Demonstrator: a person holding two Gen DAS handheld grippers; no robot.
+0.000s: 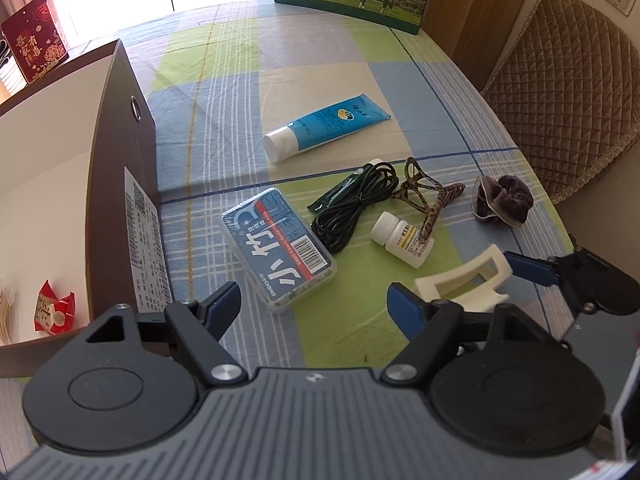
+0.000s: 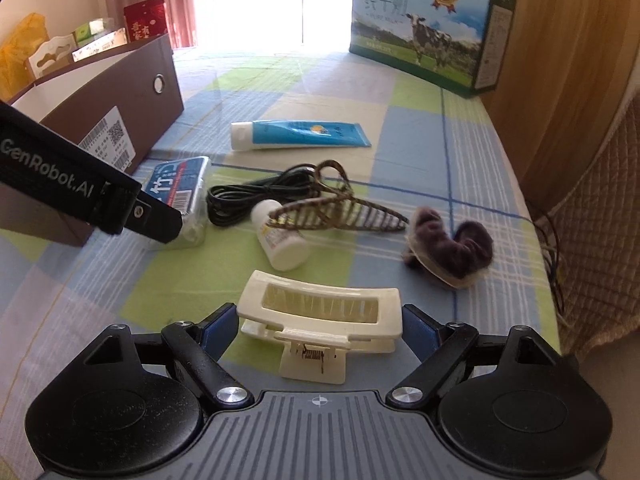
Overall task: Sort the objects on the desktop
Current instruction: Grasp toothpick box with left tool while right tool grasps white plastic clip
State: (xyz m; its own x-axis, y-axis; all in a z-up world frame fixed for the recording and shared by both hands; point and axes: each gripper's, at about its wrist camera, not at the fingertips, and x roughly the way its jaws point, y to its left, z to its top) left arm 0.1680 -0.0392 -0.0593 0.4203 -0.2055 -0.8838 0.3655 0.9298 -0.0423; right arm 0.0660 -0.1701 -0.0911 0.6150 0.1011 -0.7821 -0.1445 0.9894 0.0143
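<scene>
My left gripper [image 1: 314, 304] is open and empty, just in front of a clear box of dental floss picks with a blue label [image 1: 278, 250]. My right gripper [image 2: 320, 326] is open, with its fingers on either side of a cream hair claw clip [image 2: 320, 328] lying on the cloth; contact is unclear. That clip also shows in the left wrist view [image 1: 464, 280]. Beyond lie a white pill bottle [image 2: 282, 242], a leopard-print hair claw [image 2: 336, 210], a coiled black cable [image 2: 248, 196], a purple scrunchie [image 2: 450, 246] and a blue tube [image 2: 298, 135].
A brown storage box [image 1: 120, 184] with a white inside stands at the left and holds a red packet [image 1: 52, 310]. A milk carton box [image 2: 428, 46] stands at the far edge. A padded chair [image 1: 560, 100] is at the right. The table has a checked cloth [image 1: 224, 100].
</scene>
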